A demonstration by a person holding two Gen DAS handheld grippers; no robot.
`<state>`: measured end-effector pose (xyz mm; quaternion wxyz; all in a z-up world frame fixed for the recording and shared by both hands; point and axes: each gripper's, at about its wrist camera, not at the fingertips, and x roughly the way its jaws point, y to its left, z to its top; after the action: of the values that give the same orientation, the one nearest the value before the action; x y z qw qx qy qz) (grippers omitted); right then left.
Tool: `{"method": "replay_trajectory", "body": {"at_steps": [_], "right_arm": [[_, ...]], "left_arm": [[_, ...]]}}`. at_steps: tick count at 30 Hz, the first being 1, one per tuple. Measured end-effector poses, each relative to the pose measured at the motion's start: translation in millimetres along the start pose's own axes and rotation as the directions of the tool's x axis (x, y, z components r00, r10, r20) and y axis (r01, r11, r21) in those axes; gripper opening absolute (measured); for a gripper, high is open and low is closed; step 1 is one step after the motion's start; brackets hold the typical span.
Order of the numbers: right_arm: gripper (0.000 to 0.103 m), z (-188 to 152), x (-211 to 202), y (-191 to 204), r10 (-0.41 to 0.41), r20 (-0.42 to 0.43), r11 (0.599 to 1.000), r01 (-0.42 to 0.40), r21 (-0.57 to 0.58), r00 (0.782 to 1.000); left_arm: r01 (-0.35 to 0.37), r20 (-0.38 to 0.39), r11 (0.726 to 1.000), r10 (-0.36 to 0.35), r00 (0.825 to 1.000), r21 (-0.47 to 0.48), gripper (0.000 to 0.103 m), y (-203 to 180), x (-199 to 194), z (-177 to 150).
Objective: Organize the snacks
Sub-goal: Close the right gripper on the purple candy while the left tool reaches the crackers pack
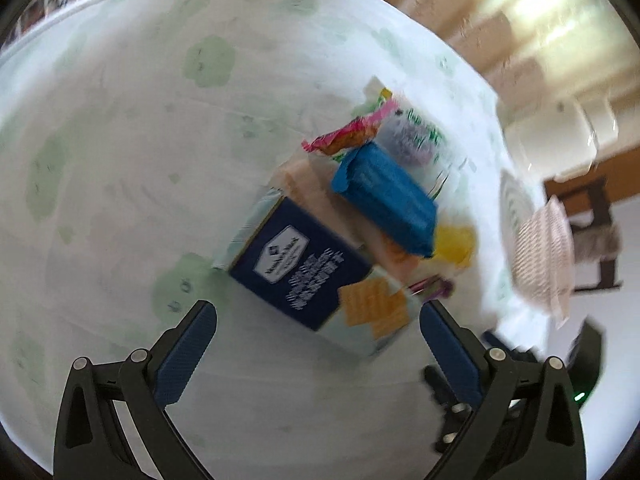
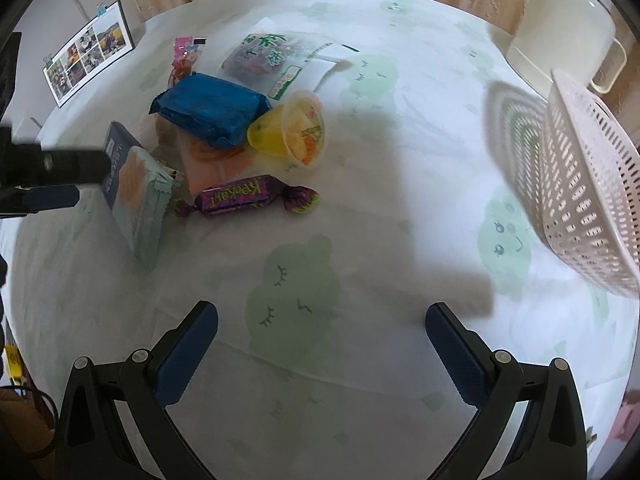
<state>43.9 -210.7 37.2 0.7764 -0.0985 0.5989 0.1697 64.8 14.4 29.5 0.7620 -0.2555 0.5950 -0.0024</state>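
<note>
A pile of snacks lies on the white tablecloth. It holds a dark blue cracker box point(image 1: 316, 276) point(image 2: 132, 184), a blue packet point(image 1: 388, 200) point(image 2: 208, 110), a yellow jelly cup point(image 2: 292, 130), a purple wrapped candy point(image 2: 244, 198), a pink packet point(image 1: 344, 136) point(image 2: 184, 60) and a green-printed bag point(image 2: 264, 60). My left gripper point(image 1: 318, 320) is open, just short of the cracker box; it also shows in the right wrist view point(image 2: 52, 184). My right gripper point(image 2: 322, 320) is open and empty over bare cloth, well short of the pile.
A pink perforated basket point(image 2: 588, 196) point(image 1: 544, 256) stands tilted at the table's right edge. A white chair point(image 2: 568, 28) stands behind it. A photo calendar point(image 2: 88, 52) stands at the far left edge. Curtains hang behind the table.
</note>
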Motion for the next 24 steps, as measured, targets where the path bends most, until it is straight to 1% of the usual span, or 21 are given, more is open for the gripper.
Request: {"method": "replay_trajectory", "body": {"at_steps": [4, 7, 8, 10, 12, 13, 16, 18, 19, 21, 22, 24], "right_arm": [[0.103, -0.3, -0.6, -4.9, 0.003, 0.000, 1.000, -0.003, 0.013, 1.000], [0.103, -0.3, -2.3, -6.6, 0.004, 0.005, 1.000, -0.004, 0.011, 1.000], [0.103, -0.7, -3.3, -7.6, 0.004, 0.006, 1.000, -0.004, 0.008, 1.000], [0.103, -0.3, -3.8, -6.5, 0.004, 0.010, 1.000, -0.004, -0.001, 1.000], [0.103, 1.7, -4.0, -4.0, 0.009, 0.010, 1.000, -0.009, -0.007, 1.000], [0.103, 3.6, -3.6, -2.3, 0.012, 0.010, 1.000, -0.012, -0.010, 1.000], [0.103, 8.6, -1.8, 2.3, 0.026, 0.006, 1.000, -0.026, -0.013, 1.000], [0.103, 12.3, 0.2, 5.1, 0.038, 0.003, 0.999, -0.038, -0.014, 0.999], [0.103, 15.0, 0.6, 7.5, 0.047, 0.002, 0.999, -0.047, -0.015, 0.999], [0.103, 21.1, 1.2, 10.3, 0.056, 0.002, 0.998, -0.056, -0.019, 0.998], [0.103, 24.0, 2.1, 12.4, 0.056, 0.003, 0.998, -0.056, -0.024, 0.998], [0.103, 32.2, 4.3, 17.0, 0.054, 0.007, 0.998, -0.054, -0.035, 0.998]], "left_arm": [[0.024, -0.018, 0.998, -0.025, 1.000, -0.061, 0.100, -0.5, -1.4, 4.8], [0.008, -0.046, 0.996, -0.012, 0.999, -0.088, 0.100, -2.7, 7.4, 12.1], [0.000, -0.057, 0.996, -0.005, 0.998, -0.090, 0.100, 1.9, 7.1, 10.8], [-0.025, -0.098, 0.994, 0.015, 0.995, -0.109, 0.100, 8.8, 13.0, 9.2], [-0.025, -0.133, 0.989, 0.005, 0.991, -0.148, 0.098, 18.8, 16.5, 5.6], [-0.016, -0.126, 0.988, -0.003, 0.992, -0.155, 0.097, 20.7, 15.5, 5.5], [-0.016, -0.125, 0.988, -0.003, 0.992, -0.156, 0.088, 23.9, 13.9, 3.1], [-0.020, -0.123, 0.987, 0.001, 0.992, -0.157, 0.076, 26.9, 11.1, 1.9], [-0.022, -0.123, 0.987, 0.003, 0.992, -0.156, 0.073, 29.4, 9.1, 1.0], [-0.029, -0.122, 0.987, 0.010, 0.992, -0.156, 0.054, 33.0, 7.1, 0.2], [-0.026, -0.122, 0.987, 0.006, 0.993, -0.160, 0.052, 36.2, 5.8, -0.9], [-0.001, -0.119, 0.985, -0.019, 0.993, -0.170, 0.044, 42.7, 4.2, -2.1]]}}
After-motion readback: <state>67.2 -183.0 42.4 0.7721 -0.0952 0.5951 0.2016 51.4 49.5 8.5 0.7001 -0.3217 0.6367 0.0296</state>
